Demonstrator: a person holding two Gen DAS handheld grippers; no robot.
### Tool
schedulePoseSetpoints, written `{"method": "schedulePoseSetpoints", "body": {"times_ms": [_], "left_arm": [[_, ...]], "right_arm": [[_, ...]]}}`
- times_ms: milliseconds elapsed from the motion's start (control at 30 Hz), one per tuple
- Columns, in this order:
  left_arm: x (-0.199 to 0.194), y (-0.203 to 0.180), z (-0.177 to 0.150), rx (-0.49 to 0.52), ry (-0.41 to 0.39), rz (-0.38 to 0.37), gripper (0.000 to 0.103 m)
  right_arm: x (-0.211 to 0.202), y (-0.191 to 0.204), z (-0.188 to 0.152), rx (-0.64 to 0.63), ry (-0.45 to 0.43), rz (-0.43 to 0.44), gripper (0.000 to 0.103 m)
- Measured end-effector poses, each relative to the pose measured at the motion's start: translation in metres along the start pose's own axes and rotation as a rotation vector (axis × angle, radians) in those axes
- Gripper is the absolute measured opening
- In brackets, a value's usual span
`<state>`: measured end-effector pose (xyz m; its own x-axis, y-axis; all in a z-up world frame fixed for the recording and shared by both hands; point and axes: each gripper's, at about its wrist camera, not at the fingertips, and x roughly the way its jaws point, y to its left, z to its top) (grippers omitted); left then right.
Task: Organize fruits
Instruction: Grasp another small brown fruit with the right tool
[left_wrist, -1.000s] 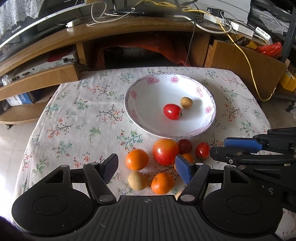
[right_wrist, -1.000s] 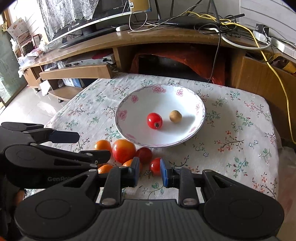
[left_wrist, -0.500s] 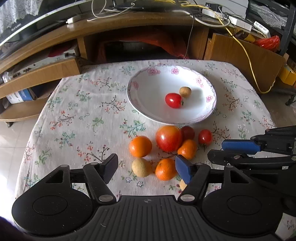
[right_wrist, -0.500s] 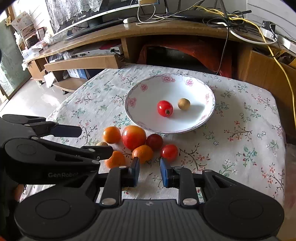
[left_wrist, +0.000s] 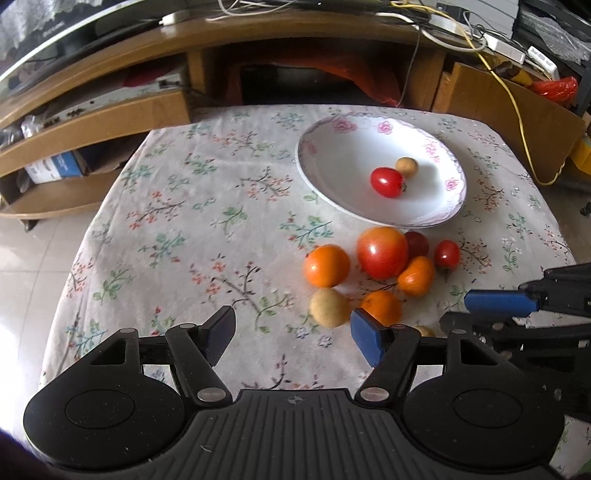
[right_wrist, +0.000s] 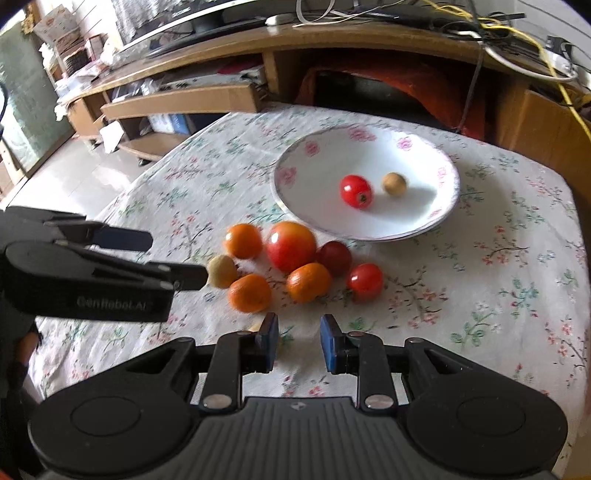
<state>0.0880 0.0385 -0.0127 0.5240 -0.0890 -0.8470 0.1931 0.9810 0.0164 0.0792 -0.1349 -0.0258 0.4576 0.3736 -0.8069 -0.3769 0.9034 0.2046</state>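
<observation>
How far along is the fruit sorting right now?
Done: one cherry tomato and one small tan fruit lie in the bowl. In hand: nothing; the left gripper and right gripper are both open and empty. Left: the cluster of fruit on the tablecloth beside the bowl.

one plate (left_wrist: 380, 127), three oranges (left_wrist: 326, 265), three cherry tomatoes (left_wrist: 387, 182)

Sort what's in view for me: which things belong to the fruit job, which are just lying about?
Job:
white floral-rimmed bowl
small red tomato and tan round fruit inside it
loose oranges, tomatoes

Lying about:
yellow cable
blue-white box
wooden TV stand
</observation>
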Motion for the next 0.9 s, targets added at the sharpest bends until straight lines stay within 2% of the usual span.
{"method": "schedulePoseSetpoints", "body": {"times_ms": [433,700,900], "left_arm": [[0.004,0.006,-0.007,0.012,0.021,-0.027,0.076],[0.012,-0.006,-0.007,0.065,0.020,-0.047,0.076],[0.020,-0.009,-0.003,0.118,-0.007,-0.018,0.075]], "right_arm": [[0.031,0.021,-0.003,-0.073,0.067,0.059,0.029],[0.026,0.017,-0.007,-0.082,0.049,0.057,0.027],[0.022,0.007,-0.011,-0.054,0.050,0.059,0.027]]}}
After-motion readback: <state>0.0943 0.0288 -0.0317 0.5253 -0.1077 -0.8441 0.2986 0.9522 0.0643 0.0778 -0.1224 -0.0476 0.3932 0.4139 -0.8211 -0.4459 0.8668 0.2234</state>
